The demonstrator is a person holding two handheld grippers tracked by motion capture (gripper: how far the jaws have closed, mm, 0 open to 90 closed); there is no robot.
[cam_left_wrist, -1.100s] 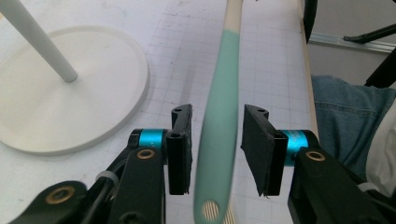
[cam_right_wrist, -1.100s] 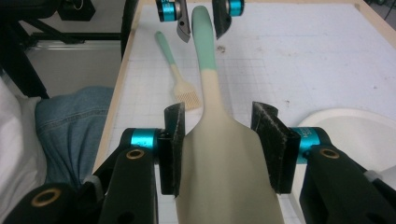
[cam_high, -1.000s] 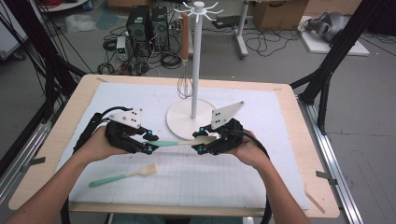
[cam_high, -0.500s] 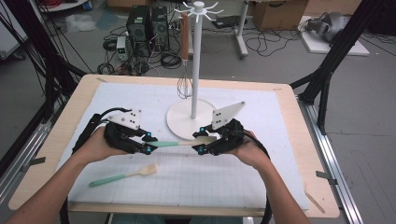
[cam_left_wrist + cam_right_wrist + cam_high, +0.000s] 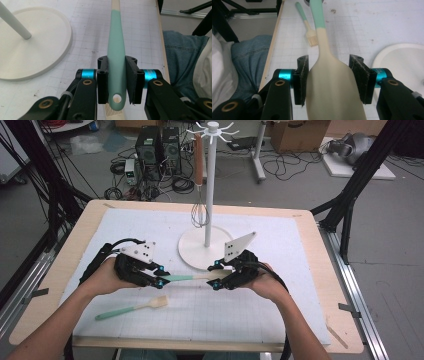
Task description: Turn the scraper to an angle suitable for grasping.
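The left tool [image 5: 159, 281] is closing on the spatula's [image 5: 192, 277] green handle; the right tool [image 5: 216, 276], just widening, is loosely bracketing its cream blade.

The left gripper [image 5: 161, 280], at centre left of the high view, has just been closing its jaws on the spatula's [image 5: 192, 277] green handle; the right gripper [image 5: 216, 276] has just been opening around the cream blade.

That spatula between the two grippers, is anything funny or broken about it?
Nothing looks broken. The spatula hangs level above the table, handle in the left gripper, blade in the right gripper. The right pad stands off the blade, so that end looks loose.
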